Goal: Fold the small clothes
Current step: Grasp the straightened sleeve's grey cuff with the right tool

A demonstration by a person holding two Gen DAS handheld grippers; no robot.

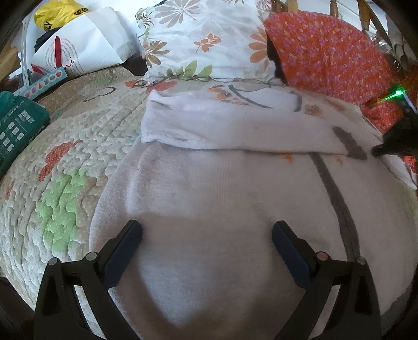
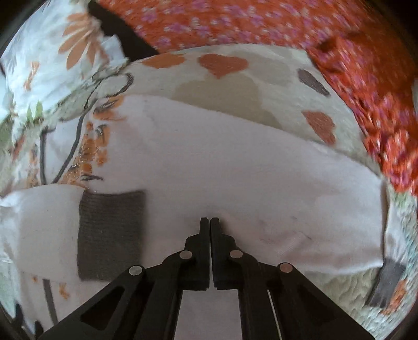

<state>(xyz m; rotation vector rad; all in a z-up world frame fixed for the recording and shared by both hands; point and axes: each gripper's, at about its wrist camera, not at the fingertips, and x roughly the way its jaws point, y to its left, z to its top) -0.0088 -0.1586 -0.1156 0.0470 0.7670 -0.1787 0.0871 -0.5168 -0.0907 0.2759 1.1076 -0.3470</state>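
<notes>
A small white garment (image 1: 222,188) with grey trim lies spread on a quilted bed cover (image 1: 65,167). A sleeve with a grey cuff (image 1: 352,143) is folded across its top. My left gripper (image 1: 206,235) is open, just above the garment's lower body, holding nothing. My right gripper (image 1: 384,150) shows at the far right in the left wrist view, its tip resting by the grey cuff. In the right wrist view the right gripper (image 2: 210,222) is shut, its tips pressed on the white garment (image 2: 235,170), with the grey cuff (image 2: 111,235) to its left. I see no cloth between its fingers.
A floral white pillow (image 1: 203,39) and an orange flowered pillow (image 1: 334,52) lie at the bed's head. A white paper bag (image 1: 83,44), a yellow bag (image 1: 57,13) and a green pack (image 1: 18,125) sit at the left. The heart-patterned cover (image 2: 224,78) lies beyond the garment.
</notes>
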